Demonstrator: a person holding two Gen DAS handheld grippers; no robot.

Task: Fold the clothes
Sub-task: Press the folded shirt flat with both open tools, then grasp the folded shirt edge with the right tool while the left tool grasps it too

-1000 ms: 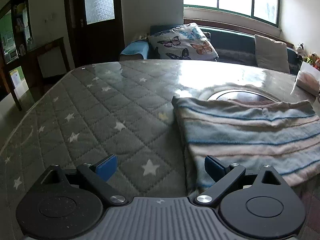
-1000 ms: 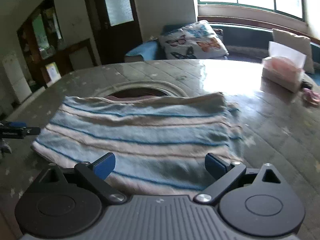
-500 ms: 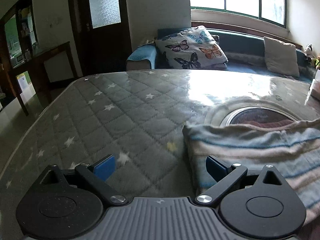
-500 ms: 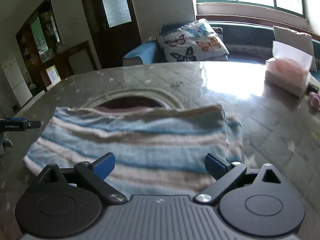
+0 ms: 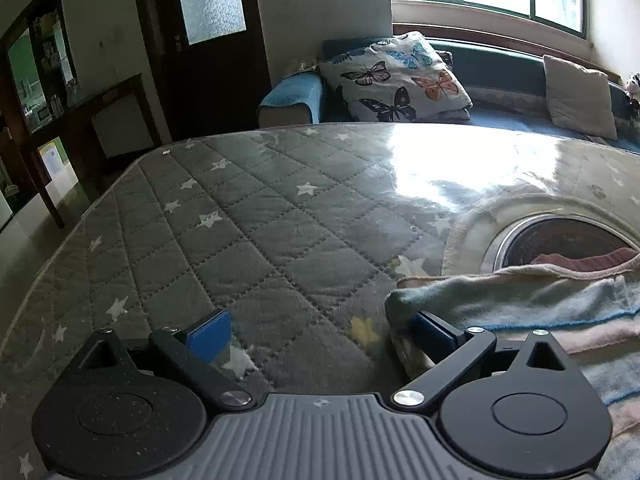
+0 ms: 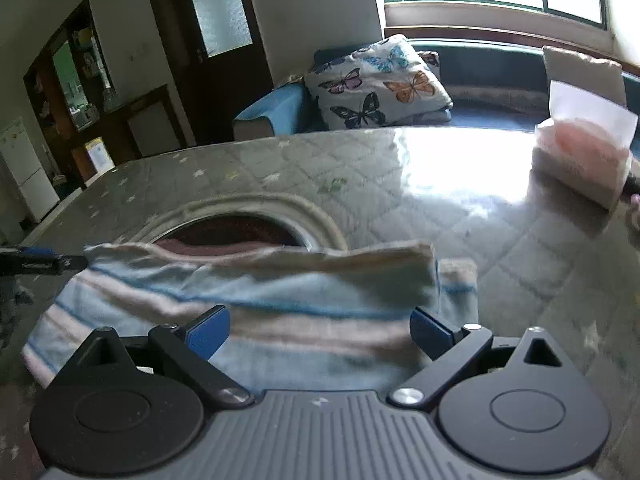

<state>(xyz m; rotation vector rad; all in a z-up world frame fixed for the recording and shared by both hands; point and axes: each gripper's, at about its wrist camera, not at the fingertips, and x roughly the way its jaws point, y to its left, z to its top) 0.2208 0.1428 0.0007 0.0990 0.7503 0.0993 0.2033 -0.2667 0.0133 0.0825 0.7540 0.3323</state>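
Note:
A folded garment with blue, pink and cream stripes (image 6: 280, 300) lies on the grey quilted star-pattern table cover (image 5: 260, 220). In the left wrist view its left end (image 5: 520, 300) lies against the right finger. My left gripper (image 5: 320, 334) is open and low over the cover at the garment's left edge. My right gripper (image 6: 320, 330) is open, low over the garment's near edge, with striped cloth between the fingers. The left gripper also shows at the left edge of the right wrist view (image 6: 36, 262), touching the garment's far left corner.
A round opening in the table (image 6: 236, 232) sits just behind the garment. A tissue box (image 6: 584, 156) stands at the far right of the table. Beyond the table are a sofa with a butterfly pillow (image 5: 396, 76), a door and a dark cabinet (image 5: 48, 92).
Both grippers have dropped lower and moved in closer to the garment. The garment now fills less of the left wrist view, and both grippers stay open.

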